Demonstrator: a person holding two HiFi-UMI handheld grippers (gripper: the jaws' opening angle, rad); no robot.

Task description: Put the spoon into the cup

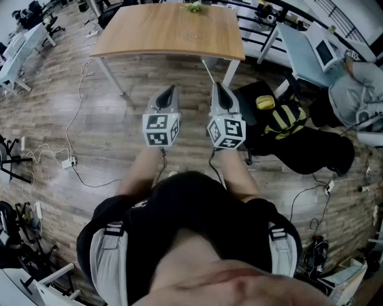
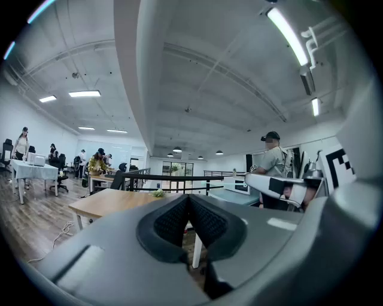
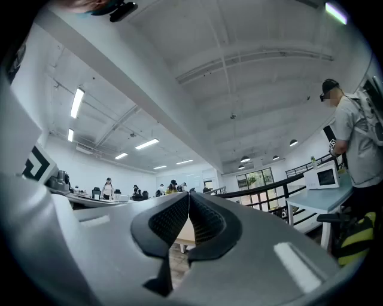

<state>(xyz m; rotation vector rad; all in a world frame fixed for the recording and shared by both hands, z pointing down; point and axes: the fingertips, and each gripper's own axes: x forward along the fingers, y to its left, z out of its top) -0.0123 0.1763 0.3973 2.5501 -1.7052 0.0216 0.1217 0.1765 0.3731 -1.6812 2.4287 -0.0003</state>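
No spoon and no cup show in any view. In the head view my left gripper (image 1: 170, 91) and my right gripper (image 1: 216, 87) are held side by side in front of the person's body. Both point toward a wooden table (image 1: 167, 30) that stands a short way ahead. Both are shut with nothing between the pads, as the left gripper view (image 2: 189, 200) and the right gripper view (image 3: 189, 197) also show. A small green plant (image 1: 194, 7) sits at the table's far edge, and the rest of the tabletop looks bare.
A black and yellow bag (image 1: 287, 119) lies on the wooden floor to the right of the grippers. Cables and a power strip (image 1: 66, 161) trail at the left. A light-blue desk (image 1: 305, 54) and a person (image 1: 359, 89) are at the right. A railing (image 2: 173, 177) runs behind the table.
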